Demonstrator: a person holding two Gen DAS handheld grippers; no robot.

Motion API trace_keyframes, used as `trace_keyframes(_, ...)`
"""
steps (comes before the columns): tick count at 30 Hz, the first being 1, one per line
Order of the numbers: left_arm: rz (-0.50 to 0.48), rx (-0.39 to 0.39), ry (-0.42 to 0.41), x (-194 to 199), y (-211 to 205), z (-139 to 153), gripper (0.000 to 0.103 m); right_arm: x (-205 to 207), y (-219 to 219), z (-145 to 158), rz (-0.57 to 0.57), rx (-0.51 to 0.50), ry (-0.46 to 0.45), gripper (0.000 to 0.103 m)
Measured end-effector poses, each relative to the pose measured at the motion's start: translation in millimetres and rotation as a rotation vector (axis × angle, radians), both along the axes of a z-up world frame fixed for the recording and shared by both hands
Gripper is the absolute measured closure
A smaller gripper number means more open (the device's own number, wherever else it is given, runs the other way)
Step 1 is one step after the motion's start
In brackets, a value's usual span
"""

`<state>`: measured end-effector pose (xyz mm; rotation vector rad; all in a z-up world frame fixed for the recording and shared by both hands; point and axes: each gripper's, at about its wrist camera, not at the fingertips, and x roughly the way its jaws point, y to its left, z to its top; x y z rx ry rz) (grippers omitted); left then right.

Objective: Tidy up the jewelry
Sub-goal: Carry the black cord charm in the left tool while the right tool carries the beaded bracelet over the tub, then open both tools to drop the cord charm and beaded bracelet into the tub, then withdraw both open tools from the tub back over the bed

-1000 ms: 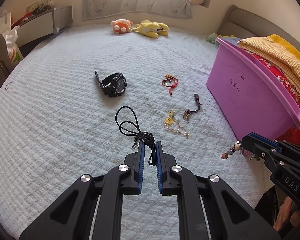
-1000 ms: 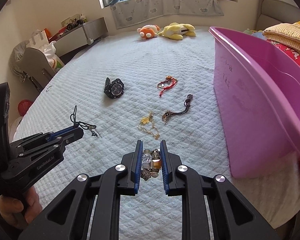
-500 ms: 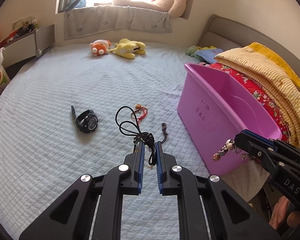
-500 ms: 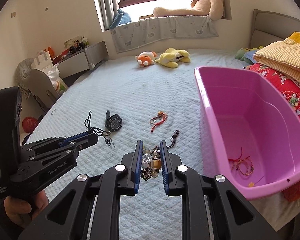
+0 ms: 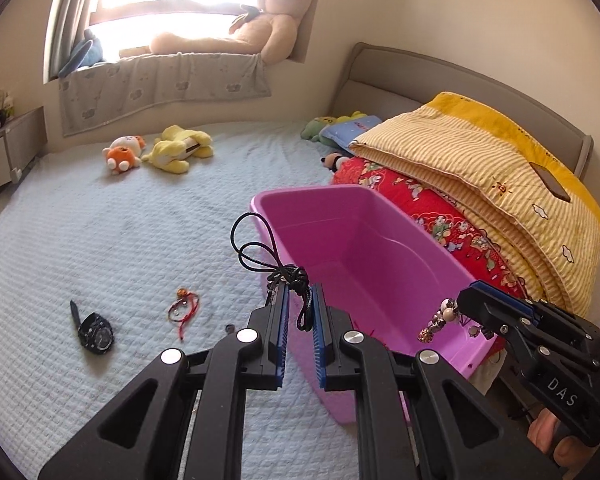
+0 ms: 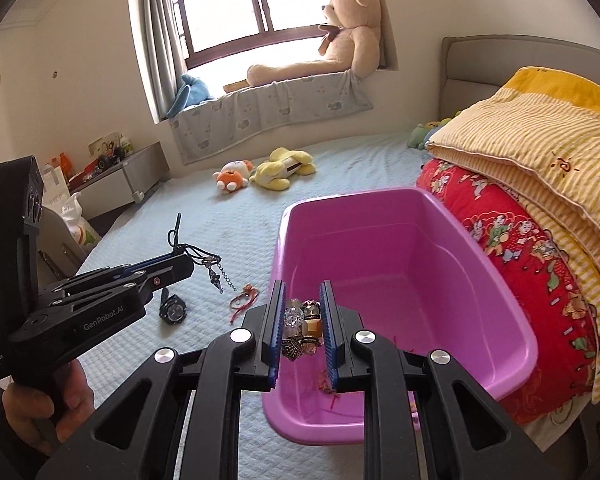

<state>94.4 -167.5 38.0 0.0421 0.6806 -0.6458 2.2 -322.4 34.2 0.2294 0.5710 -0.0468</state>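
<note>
Black cord necklace (image 5: 276, 264) was pinched in the narrow left gripper (image 5: 300, 312), just short of the pink bin (image 5: 380, 248) ahead; release was best delayed until over its rim. Beaded bracelet (image 6: 300, 328) was clamped in the right gripper (image 6: 302, 320), above the bin's near wall, ready for dropping.

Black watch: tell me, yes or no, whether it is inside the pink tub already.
No, the black watch lies on the bedspread, left of the pink tub, next to a red string bracelet.

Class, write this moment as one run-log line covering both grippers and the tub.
left gripper: shut on black cord necklace | right gripper: shut on beaded bracelet | pink tub: below right gripper | black watch: on bed
</note>
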Motion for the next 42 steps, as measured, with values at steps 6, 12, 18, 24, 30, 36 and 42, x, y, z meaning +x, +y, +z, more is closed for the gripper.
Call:
trace_keyframes(6,-0.052,0.029,0.026,7,-53,-2,0.092,-2,-47,-2,-0.075,0.023,0.003,0.086)
trace_keyframes(12,-0.088,0.082,0.092,14,-91,-23,0.092,9,-77,-22,-0.105,0.065,0.069,0.086)
trace_keyframes(18,-0.077,0.153,0.171,26,-111,-49,0.092,25,-90,-49,-0.101,0.106,0.164,0.086)
trace_keyframes(24,-0.075,0.2,0.195,32,-121,-63,0.091,32,-97,-63,-0.106,0.133,0.204,0.086)
trace_keyframes(30,-0.078,0.235,0.239,36,-128,-77,0.087,38,-100,-68,-0.115,0.145,0.239,0.082)
trace_keyframes(36,-0.031,0.225,0.185,30,-122,-68,0.017,32,-101,-61,-0.124,0.121,0.218,0.045)
trace_keyframes(42,0.003,0.227,0.165,27,-117,-61,0.011,25,-101,-57,-0.126,0.117,0.216,0.045)
